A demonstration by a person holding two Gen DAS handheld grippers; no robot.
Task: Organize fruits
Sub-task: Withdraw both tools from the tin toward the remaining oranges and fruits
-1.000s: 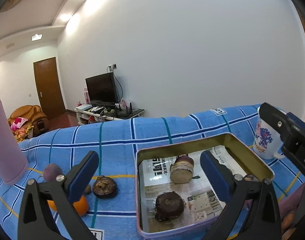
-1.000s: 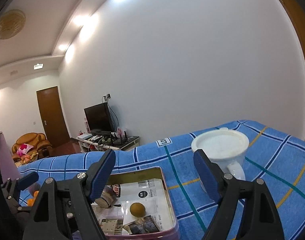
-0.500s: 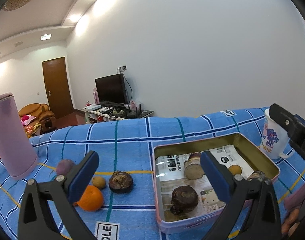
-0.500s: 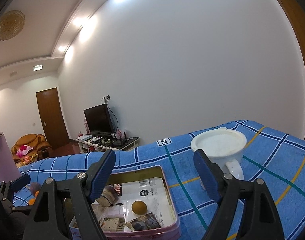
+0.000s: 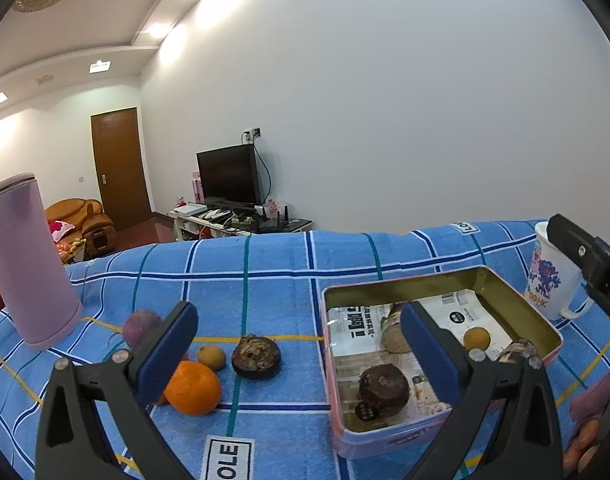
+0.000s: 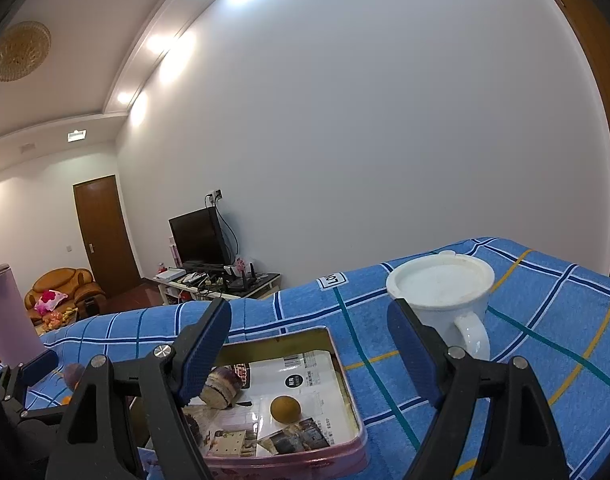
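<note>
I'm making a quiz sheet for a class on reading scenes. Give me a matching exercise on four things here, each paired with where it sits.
Things:
1. orange
2. white mug
3. pink cylinder
4. small yellow-brown fruit

Places:
A. inside the tin
B. far left on the cloth
C. right of the tin
D. on the cloth, left of the tin

Pairs: 1-D, 2-C, 3-B, 4-A

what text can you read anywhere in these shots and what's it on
"OLE": white tag on the blue checked cloth, cut off by the frame.
"LO", upside down: second cloth tag, partly cut off.
"HK": end of a blue word on the white mug; the rest is unreadable.
Print on the papers lining the tin: too small and blurred to read.
</note>
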